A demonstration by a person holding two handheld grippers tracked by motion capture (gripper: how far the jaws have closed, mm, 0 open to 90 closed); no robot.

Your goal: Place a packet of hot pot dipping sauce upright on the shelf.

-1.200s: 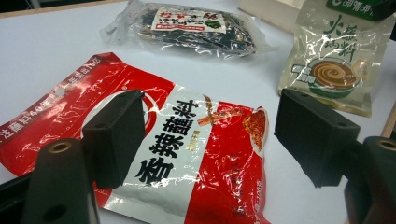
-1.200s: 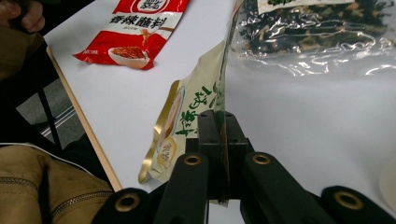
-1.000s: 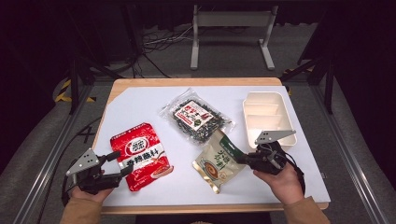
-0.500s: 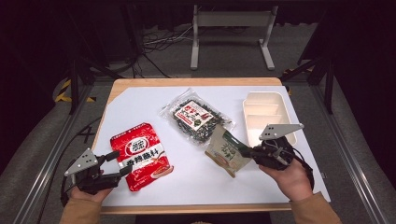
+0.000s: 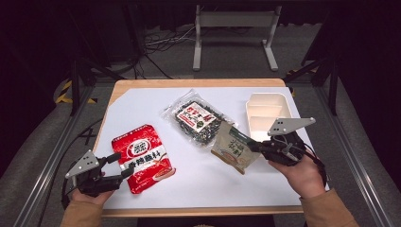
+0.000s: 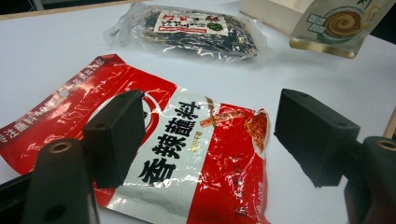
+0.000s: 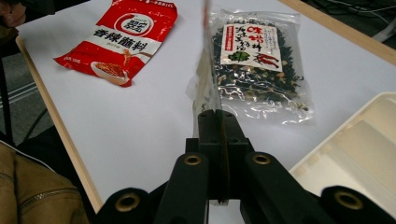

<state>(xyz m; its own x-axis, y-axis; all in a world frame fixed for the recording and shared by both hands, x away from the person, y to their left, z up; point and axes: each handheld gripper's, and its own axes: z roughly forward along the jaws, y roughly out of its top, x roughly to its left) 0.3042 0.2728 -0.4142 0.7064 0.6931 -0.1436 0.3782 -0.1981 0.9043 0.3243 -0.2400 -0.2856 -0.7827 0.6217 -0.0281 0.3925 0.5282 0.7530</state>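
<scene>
Two grippers in your hands, right gripper (image 5: 257, 146) pinching the green packet (image 5: 234, 148) lifted beside the white box (image 5: 265, 106), left gripper (image 5: 124, 166) spread wide over the red packet (image 5: 142, 157) lying flat on the table (image 5: 208, 187).

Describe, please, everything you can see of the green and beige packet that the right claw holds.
The green and beige packet is a flat, glossy plastic pouch with a green top, a beige body, printed characters and a swirl picture. The right claw is shut on its edge and holds it lifted and tilted above the white table, between the clear seaweed bag and the cream tray. In the right gripper view it stands edge-on from the closed jaws. Whether its far corner touches the seaweed bag is unclear.
</scene>
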